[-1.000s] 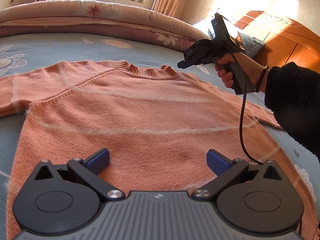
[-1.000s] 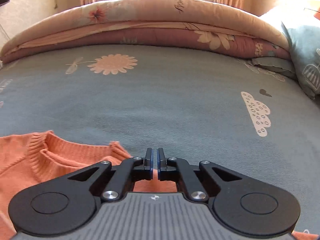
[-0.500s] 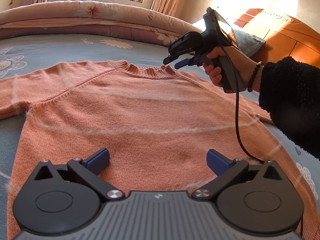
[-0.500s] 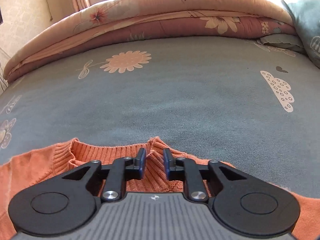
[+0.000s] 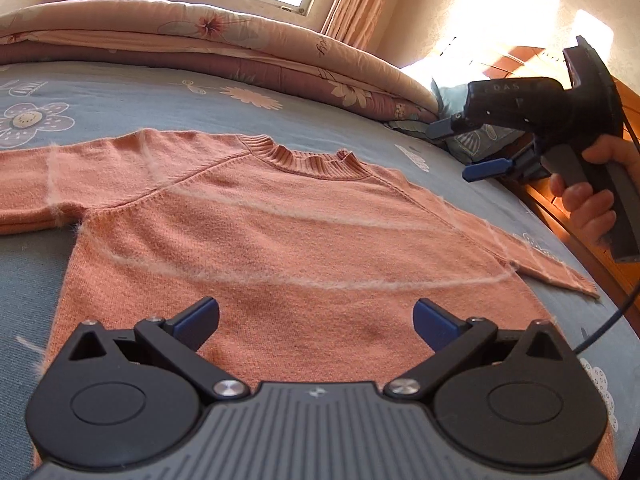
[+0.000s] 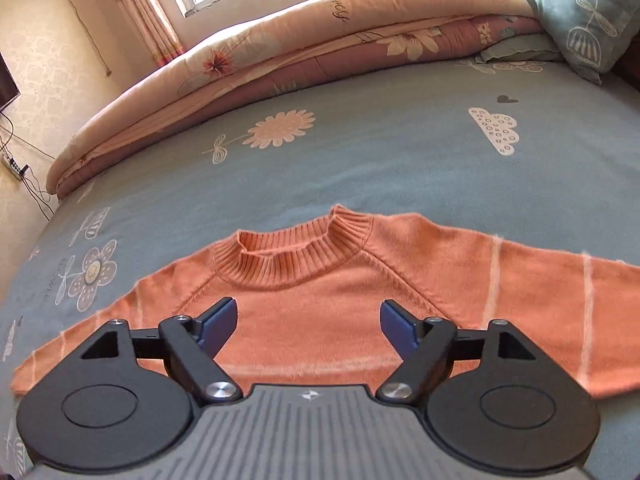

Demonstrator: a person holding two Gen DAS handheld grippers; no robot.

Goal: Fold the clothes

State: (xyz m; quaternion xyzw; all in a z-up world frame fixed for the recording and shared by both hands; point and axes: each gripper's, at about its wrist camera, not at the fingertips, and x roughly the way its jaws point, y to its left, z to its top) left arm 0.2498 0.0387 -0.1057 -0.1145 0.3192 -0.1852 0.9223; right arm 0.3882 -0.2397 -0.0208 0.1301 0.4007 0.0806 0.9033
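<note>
Orange knit sweater (image 5: 280,248) is lying flat, front up, on the blue bedsheet (image 6: 360,152), collar at 12 o'clock. Left tongs (image 5: 316,316) are gaping, empty; right tongs (image 6: 308,320), just opening, are holding nothing. Risk: fuzzy, stretchy knit is snagging or bunching under a shallow pinch; the ribbed collar (image 6: 296,256) is already rumpling.

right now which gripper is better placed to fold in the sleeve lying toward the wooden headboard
Right. The right gripper hangs open in the air on the headboard side, close to that sleeve of the orange knitted sweater. The left gripper, also open, sits over the hem, further from it.
</note>
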